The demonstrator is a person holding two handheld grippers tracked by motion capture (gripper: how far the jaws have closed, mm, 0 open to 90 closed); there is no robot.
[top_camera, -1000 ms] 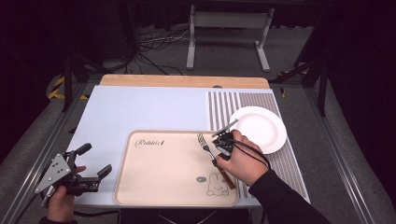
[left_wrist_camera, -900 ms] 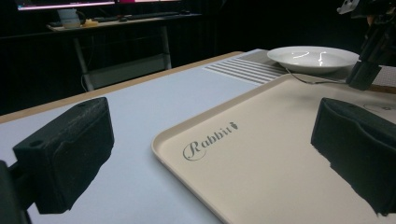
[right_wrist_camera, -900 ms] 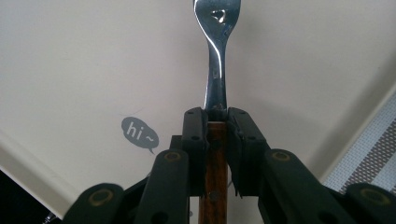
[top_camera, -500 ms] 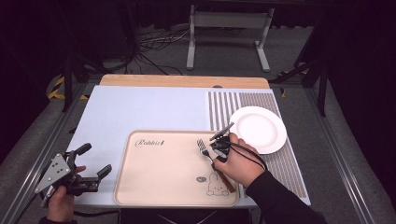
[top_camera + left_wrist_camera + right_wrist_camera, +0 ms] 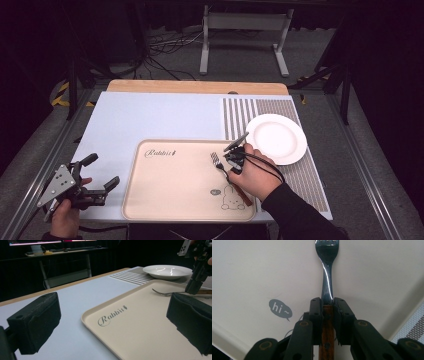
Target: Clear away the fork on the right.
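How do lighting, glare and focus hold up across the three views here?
High view: the table is evenly lit while its surroundings fall to black. Left gripper view: sharp on the tray, ceiling lights glare off the plate, and the near pads look soft. Right gripper view: a bright streak runs down the fork, and the right hand-held gripper casts a soft shadow.

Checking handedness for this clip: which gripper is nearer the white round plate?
Right. The right gripper sits just left of the white round plate, clamping a wooden-handled fork; the left gripper is beyond the tray's far side.

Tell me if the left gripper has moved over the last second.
No. The left gripper sits just off the tray's left edge, as before.
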